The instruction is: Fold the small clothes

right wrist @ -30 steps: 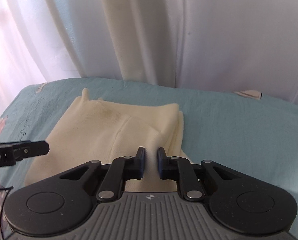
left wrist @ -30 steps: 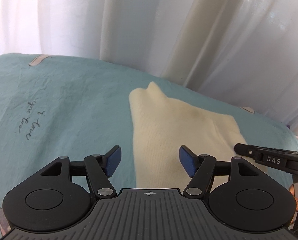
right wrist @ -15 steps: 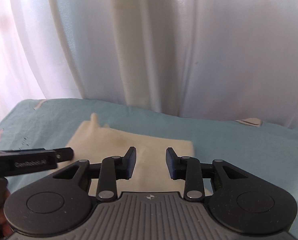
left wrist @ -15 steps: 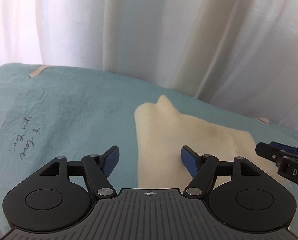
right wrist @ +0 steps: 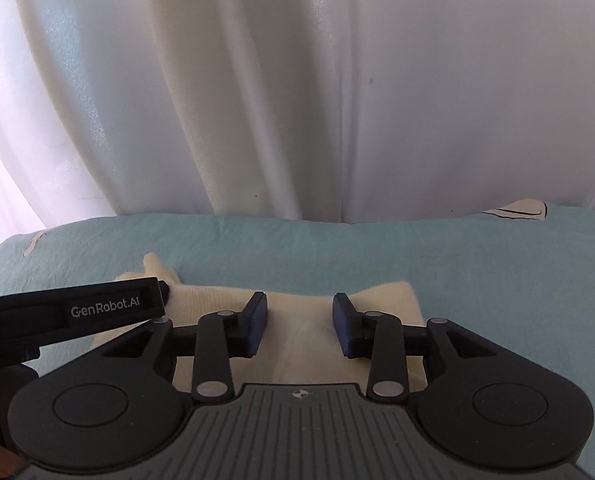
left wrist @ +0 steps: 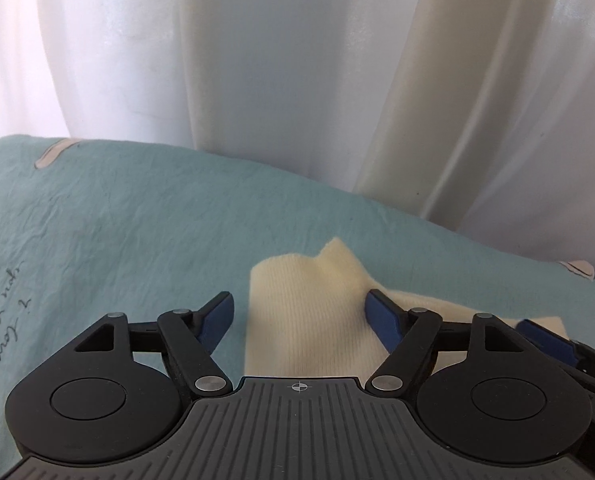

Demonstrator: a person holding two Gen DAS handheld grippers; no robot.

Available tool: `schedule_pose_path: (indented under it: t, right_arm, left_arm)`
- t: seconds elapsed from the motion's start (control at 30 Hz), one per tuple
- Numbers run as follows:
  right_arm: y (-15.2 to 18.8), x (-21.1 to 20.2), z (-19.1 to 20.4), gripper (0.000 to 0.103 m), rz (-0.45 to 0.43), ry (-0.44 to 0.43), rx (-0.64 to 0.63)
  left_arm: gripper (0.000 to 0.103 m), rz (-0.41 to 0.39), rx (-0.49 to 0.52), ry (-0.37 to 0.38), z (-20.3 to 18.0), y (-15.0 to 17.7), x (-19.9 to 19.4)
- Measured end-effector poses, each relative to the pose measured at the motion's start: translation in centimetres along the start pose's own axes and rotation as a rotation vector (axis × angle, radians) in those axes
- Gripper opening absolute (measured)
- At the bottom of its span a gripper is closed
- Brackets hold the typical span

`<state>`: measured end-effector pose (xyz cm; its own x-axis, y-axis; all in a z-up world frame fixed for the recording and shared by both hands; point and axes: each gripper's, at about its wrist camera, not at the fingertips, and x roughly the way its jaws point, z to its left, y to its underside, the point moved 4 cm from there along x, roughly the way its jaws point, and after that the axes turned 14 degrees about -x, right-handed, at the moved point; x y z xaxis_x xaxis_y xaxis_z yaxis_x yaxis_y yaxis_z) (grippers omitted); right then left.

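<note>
Lettering reading "GenRobot.AI" is showing in white on the side of the left gripper (right wrist: 109,308), which is reaching in from the left edge of the right wrist view and lying over the near-left part of one cream knit garment (left wrist: 297,320). Handwritten script is running along the left edge of the teal bedsheet (left wrist: 117,220), well to the left of the garment; only "love" is readable with any confidence, the rest being too small and tilted. One garment is lying folded flat on the sheet, with a small pointed tab sticking up at its far-left corner. Two grippers are showing, each with two blue-padded fingers. The left gripper's (left wrist: 299,318) fingers are spread wide and released, one pad over bare sheet to the left of the garment and the other over the cloth. The right gripper's (right wrist: 299,322) fingers are also released and gripping nothing, both hanging over the garment's middle. White curtains (right wrist: 297,100) are hanging behind the garment at the bed's far edge. The garment's near edge is hidden behind both gripper bodies, and a pale printed patch (right wrist: 515,210) on the sheet, far right of the garment, is too cut off to identify.
</note>
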<state>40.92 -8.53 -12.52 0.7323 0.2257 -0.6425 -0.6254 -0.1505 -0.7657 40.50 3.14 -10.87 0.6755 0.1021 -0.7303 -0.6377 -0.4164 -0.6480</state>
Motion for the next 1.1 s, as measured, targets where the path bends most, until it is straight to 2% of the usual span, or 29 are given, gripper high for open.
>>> schedule_pose_path:
  t: [0.2, 0.3, 0.37, 0.43, 0.5, 0.57, 0.6, 0.63, 0.7, 0.77, 0.8, 0.83, 0.9, 0.97, 1.03, 1.1]
  right_arm:
    - [0.3, -0.3, -0.8, 0.037, -0.024, -0.039, 0.064]
    - [1.0, -1.4, -1.7, 0.041, -0.038, -0.072, 0.143]
    - [2.1, -3.6, -1.7, 0.046, -0.024, -0.06, 0.145]
    - [3.9, -6.9, -1.6, 0.055, -0.038, -0.107, 0.146]
    - [6.6, -11.1, -1.8, 0.057, -0.074, -0.177, 0.172]
    - [9.2, -14.8, -2.0, 0.069, -0.071, -0.236, 0.193]
    - [10.5, -16.4, -2.1, 0.075, -0.046, -0.253, 0.215]
    - [11.8, -17.6, -2.3, 0.076, -0.017, -0.273, 0.247]
    - [14.3, -19.3, -2.6, 0.075, 0.04, -0.334, 0.344]
    - [16.2, -19.8, -2.6, 0.069, 0.066, -0.422, 0.43]
    - [17.1, -19.8, -2.5, 0.062, 0.081, -0.448, 0.482]
    - [17.5, -19.6, -2.5, 0.056, 0.087, -0.457, 0.518]
    - [17.8, -18.7, -2.9, 0.053, 0.072, -0.481, 0.629]
    - [17.7, -17.9, -3.4, 0.048, 0.052, -0.485, 0.72]
    - [17.4, -17.4, -3.2, 0.046, 0.032, -0.533, 0.783]
    - [17.0, -17.3, -3.2, 0.045, 0.003, -0.555, 0.816]
  left_arm:
    - [0.093, 0.001, -0.053, -0.001, 0.6, -0.1, 1.1]
    - [0.093, 0.019, -0.073, 0.012, 1.5, 0.0, 0.5]
    - [0.093, 0.036, -0.052, 0.006, 2.4, 0.6, -0.9]
    - [0.091, 0.029, -0.01, 0.015, 3.9, 1.7, -3.2]
    - [0.091, -0.002, 0.029, 0.008, 5.9, 3.3, -6.1]
    - [0.089, -0.038, 0.052, -0.005, 8.2, 5.1, -9.1]
    - [0.085, -0.016, 0.064, -0.021, 9.3, 6.1, -10.3]
    - [0.085, 0.012, 0.062, -0.015, 10.8, 7.3, -11.6]
    - [0.083, 0.045, 0.021, 0.044, 13.0, 9.3, -14.1]
    - [0.083, 0.076, -0.022, 0.123, 14.3, 11.0, -16.1]
    - [0.083, 0.093, -0.034, 0.157, 14.8, 11.6, -16.7]
    - [0.083, 0.1, -0.041, 0.19, 14.7, 12.4, -17.5]
    - [0.083, 0.105, -0.026, 0.228, 14.2, 13.5, -17.8]
    - [0.08, 0.145, -0.051, 0.272, 13.3, 14.2, -17.8]
    - [0.08, 0.22, -0.142, 0.376, 12.9, 14.6, -17.8]
    - [0.08, 0.298, -0.295, 0.485, 13.1, 14.9, -17.1]
